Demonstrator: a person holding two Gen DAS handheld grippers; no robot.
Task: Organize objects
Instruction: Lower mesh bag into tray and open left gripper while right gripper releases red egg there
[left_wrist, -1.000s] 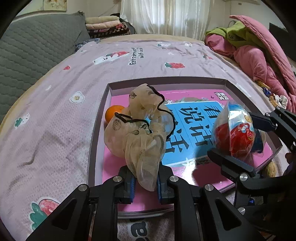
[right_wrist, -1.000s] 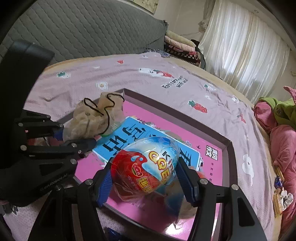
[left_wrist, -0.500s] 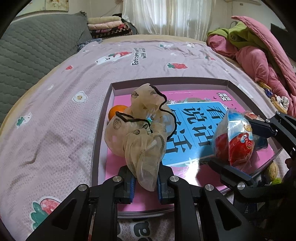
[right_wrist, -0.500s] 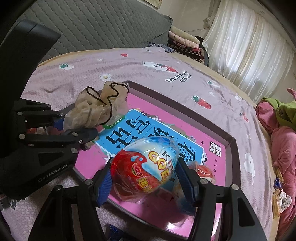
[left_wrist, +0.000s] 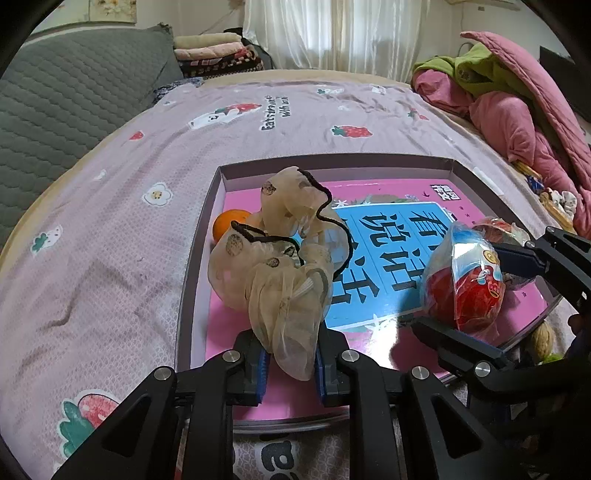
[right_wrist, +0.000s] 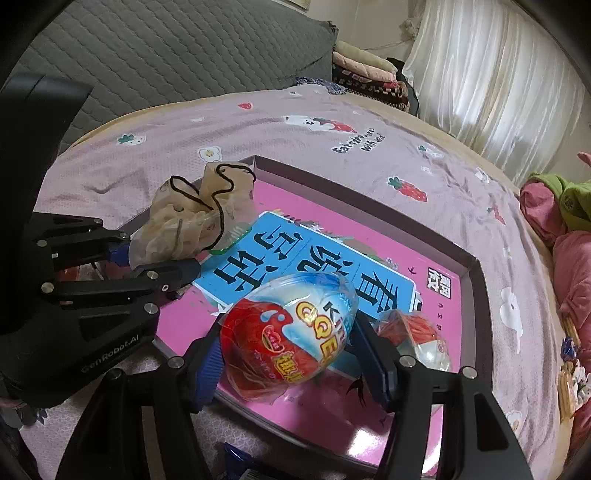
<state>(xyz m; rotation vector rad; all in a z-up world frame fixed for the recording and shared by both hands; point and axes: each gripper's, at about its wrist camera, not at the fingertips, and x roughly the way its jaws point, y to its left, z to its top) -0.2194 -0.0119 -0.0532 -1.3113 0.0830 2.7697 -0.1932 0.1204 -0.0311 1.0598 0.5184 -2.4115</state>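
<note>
Two tools work over a shallow box lid lying on a bed.

Left wrist view: the left tool (left_wrist: 290, 360) is clamped on the lower end of a beige mesh drawstring bag (left_wrist: 280, 273), whose black cord loops over its top; the bag hangs above the near left part of the pink-floored box lid (left_wrist: 201, 236). An orange (left_wrist: 231, 229) lies in the lid's left side, just behind the bag. To the right, the right tool (left_wrist: 476, 291) grips a wrapped red-and-blue toy egg (left_wrist: 463, 278) above the lid's right side. A second wrapped egg (left_wrist: 496, 229) lies on the lid floor behind it. The lid rests on a lilac strawberry-print bedsheet (left_wrist: 110, 229).

Right wrist view: the right tool (right_wrist: 291, 354) pinches the toy egg (right_wrist: 288, 332) between its blue pads, held over the near edge of the box lid (right_wrist: 476, 291). The second wrapped egg (right_wrist: 417, 336) lies just right of it on the pink floor. At the left, the left tool (right_wrist: 147, 254) holds the mesh bag (right_wrist: 188, 221) over the lid's far left corner.
</note>
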